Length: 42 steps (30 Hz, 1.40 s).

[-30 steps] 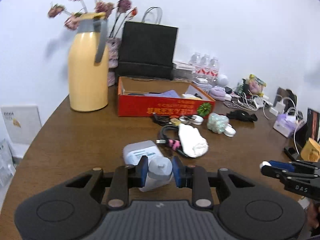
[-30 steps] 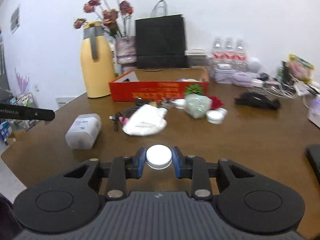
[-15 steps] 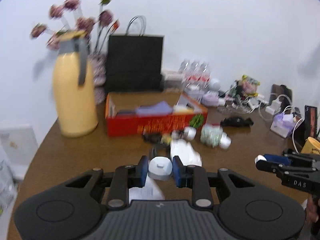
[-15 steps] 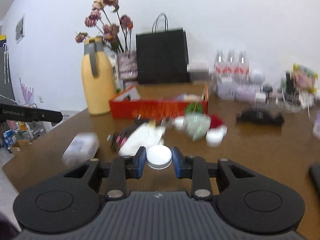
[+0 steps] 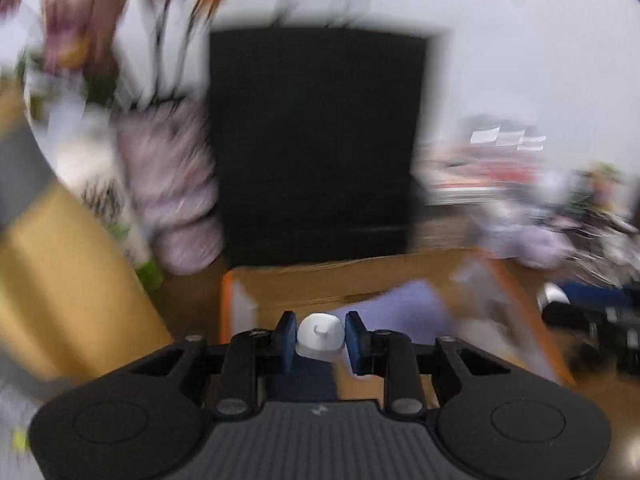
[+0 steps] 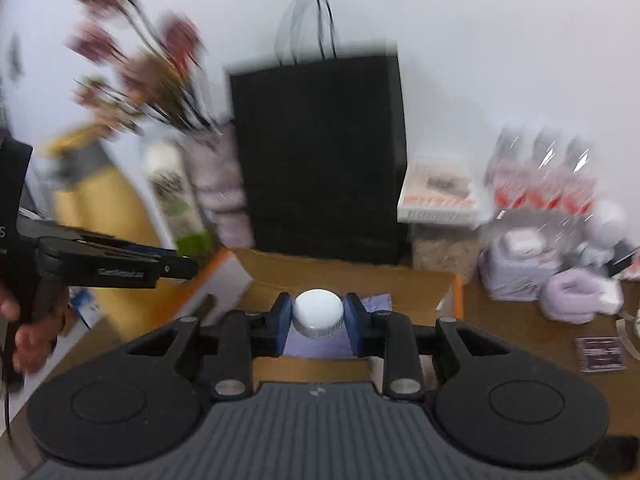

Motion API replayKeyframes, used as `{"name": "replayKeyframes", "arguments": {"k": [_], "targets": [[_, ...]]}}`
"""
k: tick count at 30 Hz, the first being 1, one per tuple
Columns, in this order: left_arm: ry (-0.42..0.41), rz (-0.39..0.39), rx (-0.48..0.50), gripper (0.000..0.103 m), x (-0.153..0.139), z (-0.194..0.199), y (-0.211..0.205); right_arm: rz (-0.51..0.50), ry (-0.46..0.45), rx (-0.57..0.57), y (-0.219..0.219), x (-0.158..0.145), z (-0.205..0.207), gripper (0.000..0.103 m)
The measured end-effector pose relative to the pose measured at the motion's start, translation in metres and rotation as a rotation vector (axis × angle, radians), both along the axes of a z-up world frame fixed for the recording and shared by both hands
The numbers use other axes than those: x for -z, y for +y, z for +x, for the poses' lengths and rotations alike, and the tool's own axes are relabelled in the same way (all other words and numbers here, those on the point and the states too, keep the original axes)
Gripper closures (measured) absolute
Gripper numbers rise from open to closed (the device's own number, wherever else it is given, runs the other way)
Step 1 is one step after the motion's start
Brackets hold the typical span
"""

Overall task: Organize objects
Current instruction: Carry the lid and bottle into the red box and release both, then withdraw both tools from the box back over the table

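My left gripper (image 5: pixel 321 338) is shut on a white bottle (image 5: pixel 321 336), held by its cap end over the open orange box (image 5: pixel 516 280). My right gripper (image 6: pixel 319 314) is shut on a white round jar (image 6: pixel 319 312), also held above the orange box (image 6: pixel 458 294). A purple item (image 5: pixel 404 308) lies inside the box, and it also shows in the right wrist view (image 6: pixel 376 300). The left gripper shows from the side in the right wrist view (image 6: pixel 176 266). Both views are blurred.
A black paper bag (image 6: pixel 320 152) stands behind the box. A yellow thermos (image 5: pixel 60 288) and a flower vase (image 5: pixel 168 192) are at the left. Water bottles (image 6: pixel 548 176) and small clutter (image 6: pixel 576 296) sit at the right on the brown table (image 6: pixel 520 344).
Both grippers have lifted their objects off the table and moved forward to above the orange box. The black bag and thermos now appear much closer.
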<state>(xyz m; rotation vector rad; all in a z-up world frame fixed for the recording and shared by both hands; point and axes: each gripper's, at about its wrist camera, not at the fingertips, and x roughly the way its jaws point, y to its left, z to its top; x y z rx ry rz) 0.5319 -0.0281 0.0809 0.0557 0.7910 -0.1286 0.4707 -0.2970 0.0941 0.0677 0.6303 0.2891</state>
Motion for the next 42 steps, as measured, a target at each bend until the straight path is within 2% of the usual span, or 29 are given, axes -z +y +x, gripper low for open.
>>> {"name": "replayKeyframes", "arguments": {"k": [4, 8, 9, 10, 13, 16, 20, 21, 22, 24, 27, 29, 31, 33, 37, 40, 42], "targets": [[0.057, 0.001, -0.073, 0.078, 0.039, 0.052, 0.001, 0.0, 0.133, 0.045, 0.027, 0.053, 0.084, 0.074], [0.058, 0.001, -0.084, 0.077, 0.06, 0.078, 0.003, -0.011, 0.179, 0.029, 0.046, 0.087, 0.124, 0.073], [0.047, 0.004, -0.103, 0.065, 0.063, 0.082, 0.007, -0.02, 0.176, 0.033, 0.049, 0.091, 0.129, 0.061], [0.045, 0.006, -0.119, 0.049, 0.064, 0.085, 0.009, -0.027, 0.177, 0.049, 0.051, 0.095, 0.135, 0.04], [0.009, -0.006, -0.16, 0.044, 0.066, 0.088, 0.016, -0.032, 0.157, 0.057, 0.051, 0.098, 0.138, 0.04], [0.015, -0.009, -0.128, 0.044, 0.064, 0.086, 0.015, -0.032, 0.159, 0.057, 0.046, 0.096, 0.133, 0.04], [-0.013, -0.004, -0.094, 0.043, 0.042, 0.062, 0.006, -0.048, 0.146, 0.065, 0.036, 0.075, 0.112, 0.039], [-0.024, -0.001, -0.082, 0.039, 0.034, 0.054, 0.004, -0.055, 0.142, 0.066, 0.034, 0.068, 0.104, 0.036], [-0.035, 0.002, -0.067, 0.034, 0.027, 0.045, 0.002, -0.065, 0.14, 0.065, 0.032, 0.06, 0.095, 0.031], [-0.052, 0.007, -0.037, 0.029, 0.012, 0.019, -0.001, -0.08, 0.127, 0.067, 0.028, 0.047, 0.073, 0.029], [-0.073, 0.009, -0.017, 0.028, -0.006, -0.033, 0.0, -0.069, 0.088, 0.058, 0.018, 0.028, 0.02, 0.02], [-0.11, 0.018, 0.015, 0.022, -0.017, -0.086, -0.001, -0.05, 0.047, 0.044, 0.01, 0.017, -0.028, 0.016], [-0.18, 0.008, 0.112, 0.015, -0.024, -0.152, -0.003, -0.042, -0.02, 0.028, 0.003, 0.009, -0.085, 0.0], [-0.254, -0.005, 0.194, 0.011, -0.027, -0.217, -0.003, -0.054, -0.088, 0.013, 0.0, 0.007, -0.14, 0.0], [-0.358, -0.046, 0.219, 0.003, -0.01, -0.339, 0.003, -0.063, -0.171, 0.001, -0.009, 0.021, -0.254, 0.0], [-0.375, -0.022, 0.174, 0.002, 0.017, -0.396, -0.002, 0.0, -0.146, 0.003, -0.025, 0.044, -0.317, 0.0], [-0.346, -0.007, 0.162, 0.002, 0.034, -0.414, -0.007, 0.045, -0.094, 0.045, -0.037, 0.057, -0.342, 0.0]]}}
